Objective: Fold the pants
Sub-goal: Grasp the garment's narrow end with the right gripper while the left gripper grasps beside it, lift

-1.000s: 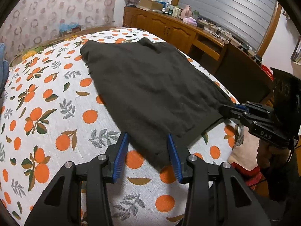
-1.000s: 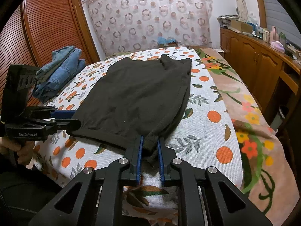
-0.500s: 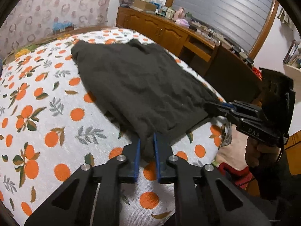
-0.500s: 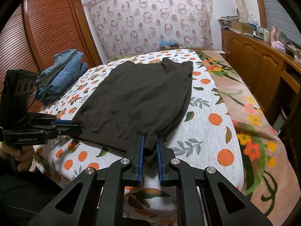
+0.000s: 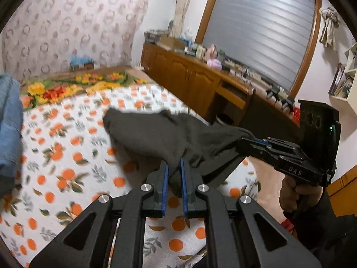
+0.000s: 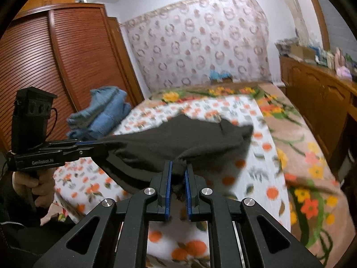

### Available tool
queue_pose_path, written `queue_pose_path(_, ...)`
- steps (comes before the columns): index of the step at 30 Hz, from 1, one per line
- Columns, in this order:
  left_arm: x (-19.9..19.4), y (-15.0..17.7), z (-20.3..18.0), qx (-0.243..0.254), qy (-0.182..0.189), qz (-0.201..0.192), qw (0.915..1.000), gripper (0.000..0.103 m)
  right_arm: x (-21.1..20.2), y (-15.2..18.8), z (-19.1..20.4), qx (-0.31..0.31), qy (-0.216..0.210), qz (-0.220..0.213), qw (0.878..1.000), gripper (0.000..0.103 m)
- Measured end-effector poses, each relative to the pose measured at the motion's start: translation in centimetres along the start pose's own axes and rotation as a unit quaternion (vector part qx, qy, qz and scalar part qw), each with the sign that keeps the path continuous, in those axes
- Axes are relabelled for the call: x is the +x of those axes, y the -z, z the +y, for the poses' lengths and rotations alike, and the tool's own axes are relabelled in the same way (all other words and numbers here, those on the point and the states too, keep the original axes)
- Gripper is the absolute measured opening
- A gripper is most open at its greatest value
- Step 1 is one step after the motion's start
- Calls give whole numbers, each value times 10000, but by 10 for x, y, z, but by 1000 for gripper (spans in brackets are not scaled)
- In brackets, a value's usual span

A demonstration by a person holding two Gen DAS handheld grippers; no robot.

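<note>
Orange-print bedspread (image 5: 67, 156) covers bed | dark pants (image 5: 156, 134) lifted at near edge, far end on spread | left gripper (image 5: 173, 172) clamped on one corner | right gripper (image 6: 177, 174) clamped on other | blue jeans (image 6: 104, 111) piled by wardrobe (image 6: 67, 62)

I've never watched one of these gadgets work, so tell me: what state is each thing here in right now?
Left gripper: shut on the pants.
Right gripper: shut on the pants.
Dark pants: near edge lifted off the bed, far end still resting on it.
Blue jeans: piled loosely near the wardrobe.
Bedspread: spread flat.
</note>
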State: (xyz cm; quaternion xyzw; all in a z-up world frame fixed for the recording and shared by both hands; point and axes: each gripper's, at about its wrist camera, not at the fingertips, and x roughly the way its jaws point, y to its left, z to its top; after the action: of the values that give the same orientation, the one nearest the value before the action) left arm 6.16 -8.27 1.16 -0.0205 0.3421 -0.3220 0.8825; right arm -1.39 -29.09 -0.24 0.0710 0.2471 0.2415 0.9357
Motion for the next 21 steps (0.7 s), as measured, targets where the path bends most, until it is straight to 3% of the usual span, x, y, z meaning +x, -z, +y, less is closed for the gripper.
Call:
queue_pose_path(14, -100, -70, -4, 364, -427, -1116, 9922, 11, -43, -98, 66, -1129, -280, -974, 9884, 10)
queue_pose_path(21, -102, -90, 22, 298, -793, -1217, 9889, 11, -21, -128, 76, -1374, -387, -973, 9850, 10)
